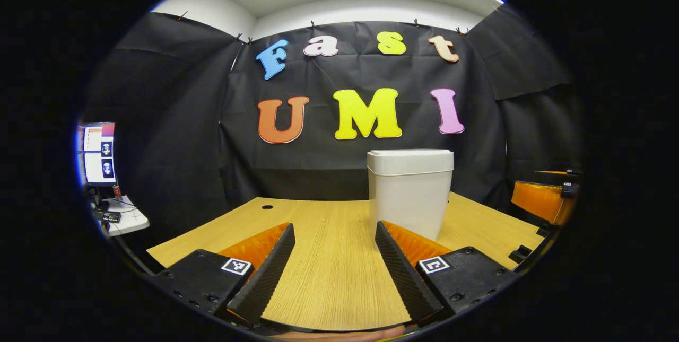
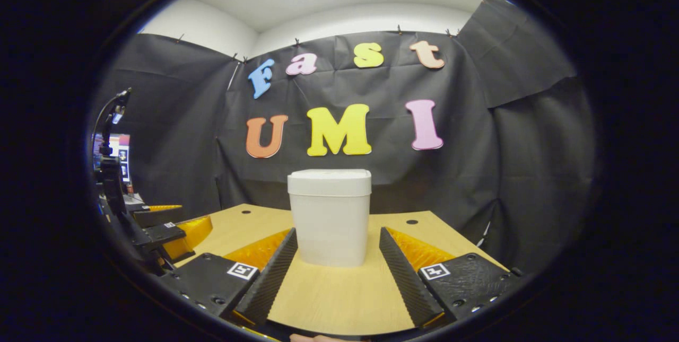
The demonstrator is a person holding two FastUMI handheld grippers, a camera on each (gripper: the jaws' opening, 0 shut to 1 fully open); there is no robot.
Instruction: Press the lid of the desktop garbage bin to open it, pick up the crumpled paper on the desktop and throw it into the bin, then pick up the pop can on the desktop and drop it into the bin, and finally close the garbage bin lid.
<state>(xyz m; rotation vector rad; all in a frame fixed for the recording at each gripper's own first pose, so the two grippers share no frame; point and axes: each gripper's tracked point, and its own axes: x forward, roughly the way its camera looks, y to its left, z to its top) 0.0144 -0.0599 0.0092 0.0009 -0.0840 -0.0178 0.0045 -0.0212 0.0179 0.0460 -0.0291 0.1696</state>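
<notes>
A white desktop garbage bin [image 2: 330, 228] stands upright on the wooden table [image 2: 339, 294] with its lid [image 2: 329, 182] down. My right gripper [image 2: 337, 233] is open and low over the table. The bin stands straight ahead of it, close to its fingertips, and nothing is held. In the left gripper view the bin [image 1: 409, 199] is ahead and slightly right, just beyond the right finger. My left gripper [image 1: 335, 228] is open over bare table [image 1: 329, 278], holding nothing. Each gripper also appears at the edge of the other's view: the right gripper [image 1: 541, 201] and the left gripper [image 2: 170, 233].
The black cloth wall closes the booth behind the table. Cable holes [image 1: 267, 207] [image 2: 411, 221] mark the far part of the tabletop. A monitor [image 1: 98, 154] and a small white side table [image 1: 124, 217] stand off to the left, beyond the table's edge.
</notes>
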